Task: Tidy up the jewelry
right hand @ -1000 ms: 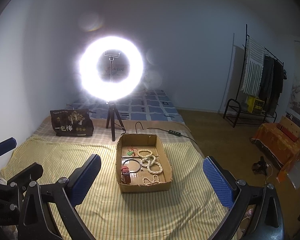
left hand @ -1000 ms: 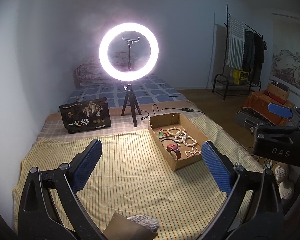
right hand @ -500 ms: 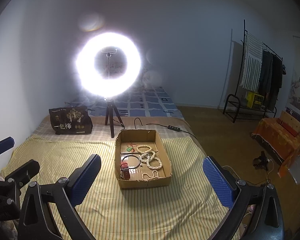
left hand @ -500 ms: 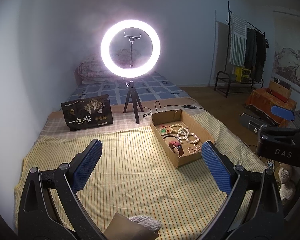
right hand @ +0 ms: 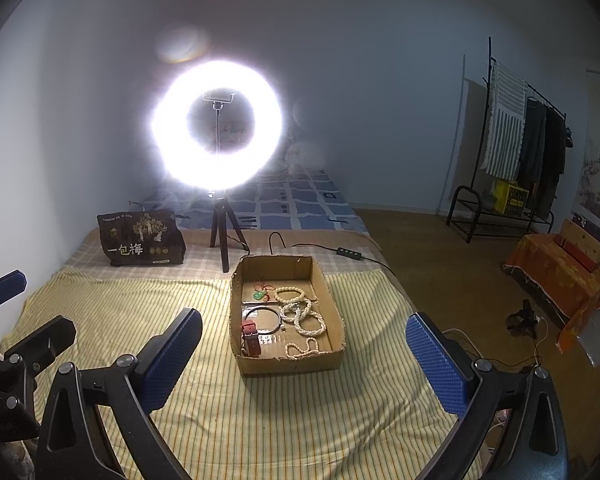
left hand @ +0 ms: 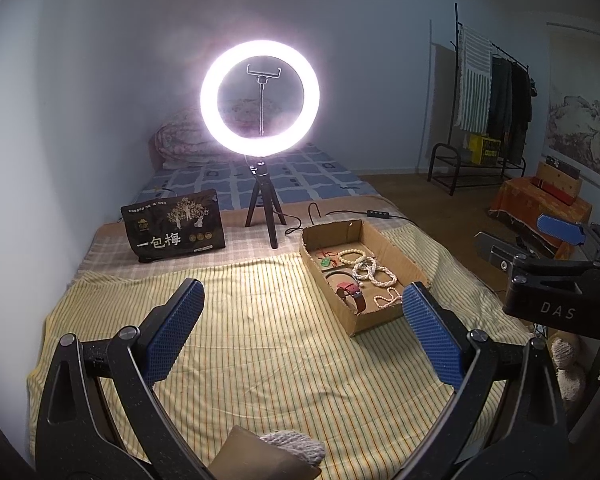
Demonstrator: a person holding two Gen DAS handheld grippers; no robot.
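An open cardboard box (left hand: 374, 322) (right hand: 292, 364) sits on the yellow striped cloth and holds the jewelry. Inside lie pearl bracelets (left hand: 374, 272) (right hand: 300, 314), a pearl strand (right hand: 304, 350), a red watch strap (left hand: 354, 294) (right hand: 251, 338) and a green pendant (left hand: 326, 262) (right hand: 259, 295). My left gripper (left hand: 302, 300) hovers open to the left of the box, nothing between its blue pads. My right gripper (right hand: 304, 324) hangs open in front of the box, short of it and empty. Each gripper shows at the edge of the other's view.
A lit ring light (left hand: 260, 96) on a small tripod stands behind the box, beside a dark snack bag (left hand: 174, 232). A cable with a switch (left hand: 378, 214) runs off the bed's right side. A clothes rack (left hand: 492, 92) stands far right. A knitted cuff (left hand: 292, 446) shows below.
Both views have drifted only slightly; the box sits a little higher in frame. Both grippers stay open and nothing in the box has moved.
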